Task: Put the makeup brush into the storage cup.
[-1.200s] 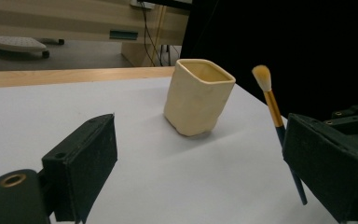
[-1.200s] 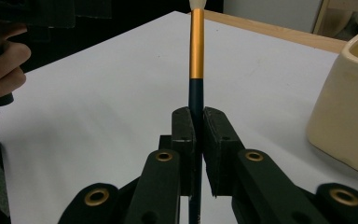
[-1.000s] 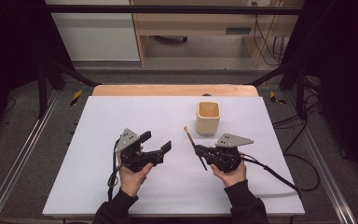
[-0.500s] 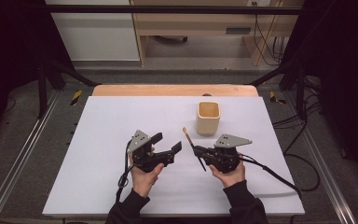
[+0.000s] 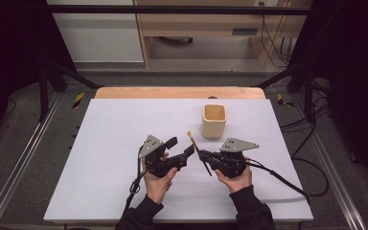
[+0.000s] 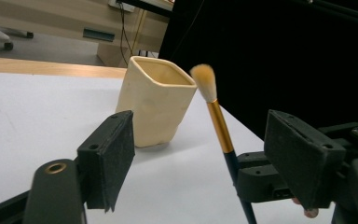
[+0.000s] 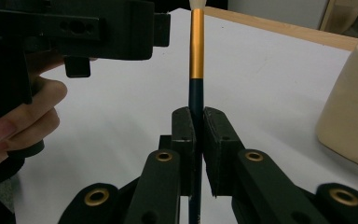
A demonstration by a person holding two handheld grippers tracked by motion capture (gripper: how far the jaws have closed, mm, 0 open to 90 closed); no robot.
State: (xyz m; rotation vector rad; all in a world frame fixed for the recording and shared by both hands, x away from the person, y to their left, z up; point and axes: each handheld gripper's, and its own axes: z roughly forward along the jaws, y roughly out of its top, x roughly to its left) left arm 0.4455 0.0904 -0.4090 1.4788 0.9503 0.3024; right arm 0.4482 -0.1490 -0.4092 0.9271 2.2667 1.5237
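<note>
A makeup brush (image 5: 197, 149) with a dark handle, gold ferrule and pale bristles stands tilted, bristles up. My right gripper (image 5: 204, 158) is shut on its handle; the pads clamp the dark shaft (image 7: 196, 100) just below the ferrule. My left gripper (image 5: 181, 146) is open just left of the brush, and its jaws have just been closing. In the left gripper view the brush (image 6: 219, 123) rises in the gap between the jaws and touches neither pad. A cream square cup (image 5: 214, 120) stands upright behind the brush.
Both hands work over a white table sheet (image 5: 115, 124) with a wooden strip (image 5: 172, 92) along its far edge. Cables (image 5: 278, 175) trail off to the right. The cup (image 7: 349, 102) sits close on the right gripper's right side.
The left gripper has moved right toward the brush and its jaws have narrowed. The right gripper and the brush have stayed put.
</note>
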